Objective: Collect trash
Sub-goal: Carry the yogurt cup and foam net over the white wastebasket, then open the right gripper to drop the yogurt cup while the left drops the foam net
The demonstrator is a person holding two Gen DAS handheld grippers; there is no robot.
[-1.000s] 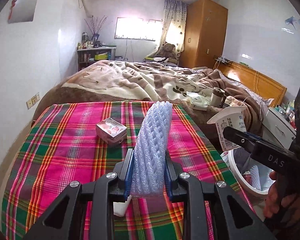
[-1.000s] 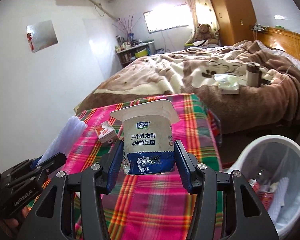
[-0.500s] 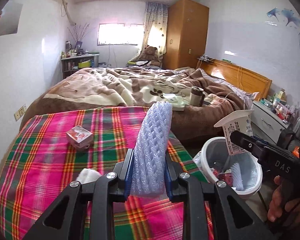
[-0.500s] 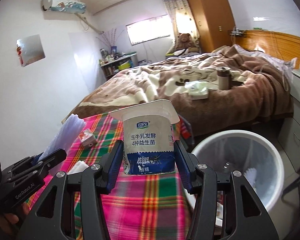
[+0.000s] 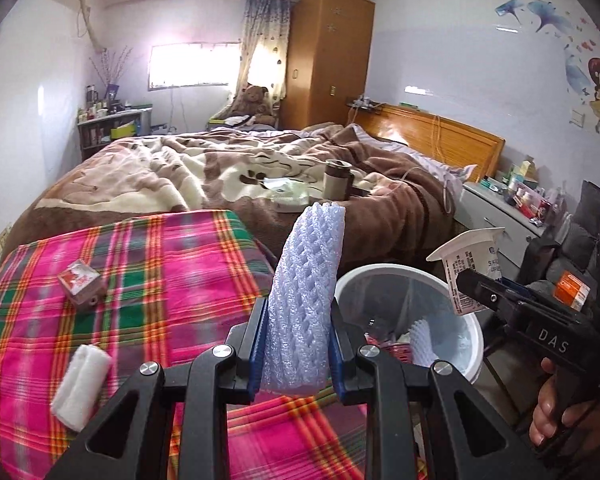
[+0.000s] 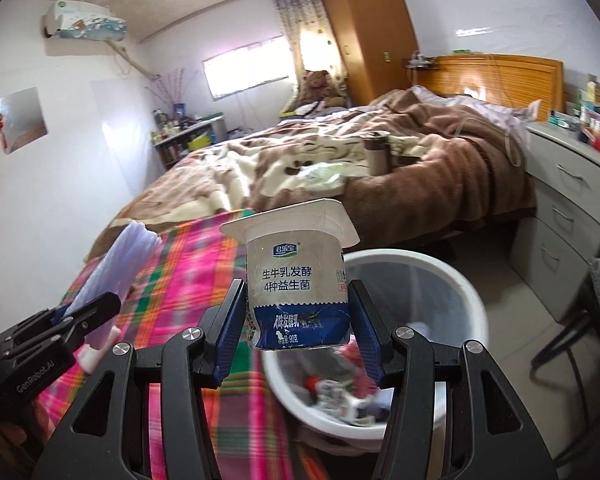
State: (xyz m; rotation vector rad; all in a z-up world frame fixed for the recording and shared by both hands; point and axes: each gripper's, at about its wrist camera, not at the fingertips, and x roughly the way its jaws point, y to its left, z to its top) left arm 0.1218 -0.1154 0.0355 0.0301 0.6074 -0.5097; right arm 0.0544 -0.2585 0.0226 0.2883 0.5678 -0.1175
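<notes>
Bin point(image 6: 470, 300) mouth open beside surface point(image 5: 188, 280) edge; bed point(image 5: 260, 172) behind, drawers point(image 6: 568, 200) right; carton point(image 5: 80, 283), tissue roll point(image 5: 82, 386) on surface.

The white round plastic waste bin point(image 5: 408, 276) stands on the floor just right of the plaid-covered bench point(image 5: 172, 280), before the bed point(image 5: 228, 168). On the bench, a small printed carton point(image 5: 80, 282) lies behind a white rolled tissue point(image 5: 82, 384). Trash, blurred, apparently lies in the bin.
</notes>
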